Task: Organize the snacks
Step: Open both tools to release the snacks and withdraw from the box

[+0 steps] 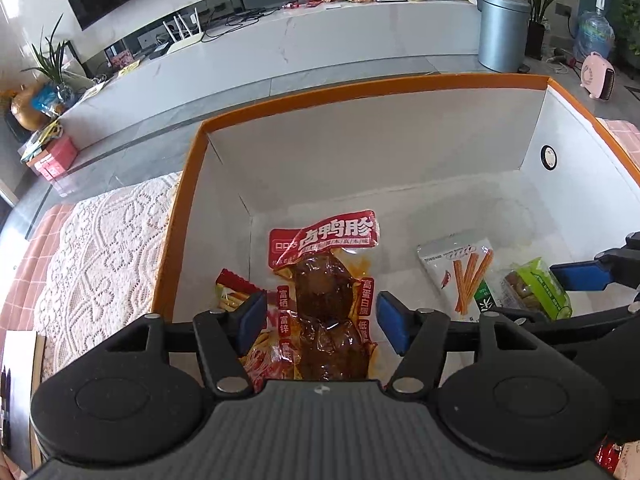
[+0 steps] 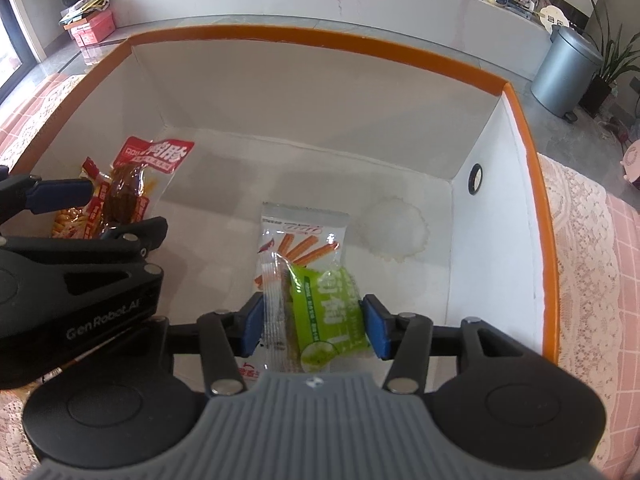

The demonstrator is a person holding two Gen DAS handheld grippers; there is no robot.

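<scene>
Left wrist view: left gripper (image 1: 322, 322) spread wide above duck pack (image 1: 326, 300) inside box (image 1: 400, 168).
Right gripper (image 2: 314, 328) flanks green packet (image 2: 328, 320), apparently released.

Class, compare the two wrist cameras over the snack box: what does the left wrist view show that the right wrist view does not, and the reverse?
Only the left wrist view shows the white router, the pink heater and the water jug. Only the right wrist view shows the round translucent disc on the box floor. Both share the orange-rimmed box, the duck gizzard pack, the silver stick-snack pack, the green packet and the grey bin.
</scene>
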